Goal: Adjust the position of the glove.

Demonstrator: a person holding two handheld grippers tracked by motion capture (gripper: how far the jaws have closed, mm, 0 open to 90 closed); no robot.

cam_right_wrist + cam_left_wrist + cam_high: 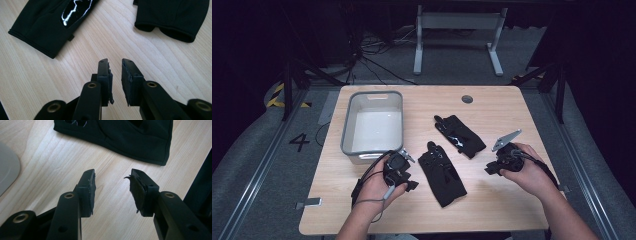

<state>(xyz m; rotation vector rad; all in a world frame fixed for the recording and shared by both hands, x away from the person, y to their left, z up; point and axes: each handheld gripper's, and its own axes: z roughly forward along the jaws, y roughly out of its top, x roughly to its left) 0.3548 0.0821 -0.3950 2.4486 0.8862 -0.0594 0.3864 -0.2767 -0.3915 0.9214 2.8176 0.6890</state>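
Observation:
Two black gloves lie on the wooden table (492,105): one nearer me (442,175), one farther back (460,135). A hand holds my left gripper (411,181) just left of the near glove. Its jaws stand apart over bare wood with nothing between them (112,176), and a glove (130,137) lies just ahead. My right gripper (490,169) sits right of the gloves. Its jaws (115,62) stand a narrow gap apart, empty. Ahead of them lie a glove with a glossy patch (42,30) and the cuff of the other glove (172,17).
A grey plastic bin (347,131) stands at the table's back left, just beyond my left hand; its corner (7,167) shows in the left gripper view. A round cable hole (467,99) sits near the far edge. Beyond the table are cables and a metal stand (457,22).

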